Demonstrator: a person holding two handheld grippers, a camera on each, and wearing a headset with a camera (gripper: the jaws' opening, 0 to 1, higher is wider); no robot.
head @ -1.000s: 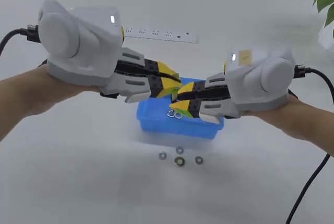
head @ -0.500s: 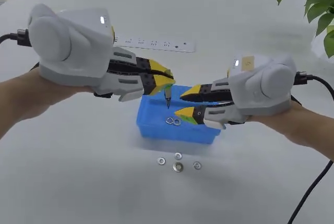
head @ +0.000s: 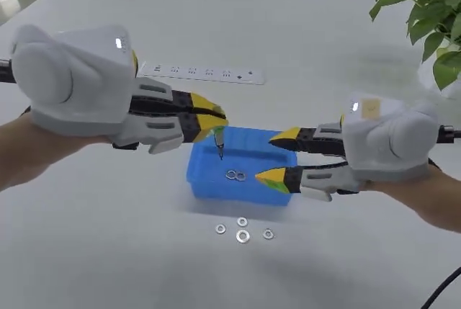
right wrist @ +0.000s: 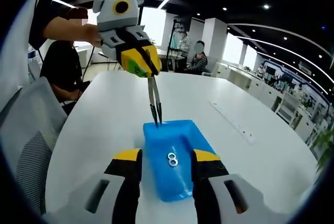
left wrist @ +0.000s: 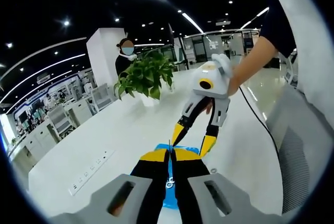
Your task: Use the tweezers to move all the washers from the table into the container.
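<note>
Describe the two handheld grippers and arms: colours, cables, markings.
Left claw and right claw match: rounded white-grey housings, black jaws, yellow tips with green patches, a lit white LED atop each. Right one carries a tan sticker. Black cables exit the rears. Dark short sleeves.

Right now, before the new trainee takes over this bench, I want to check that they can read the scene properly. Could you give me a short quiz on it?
1. True or false: the right gripper is shut on the tweezers.
2. How many loose washers lie on the table in front of the blue container?
3. How many washers lie inside the container? A one, B two, C five.
Key: 1 false: its jaws stand open, and the left gripper holds the tweezers. 2 four. 3 B.
</note>
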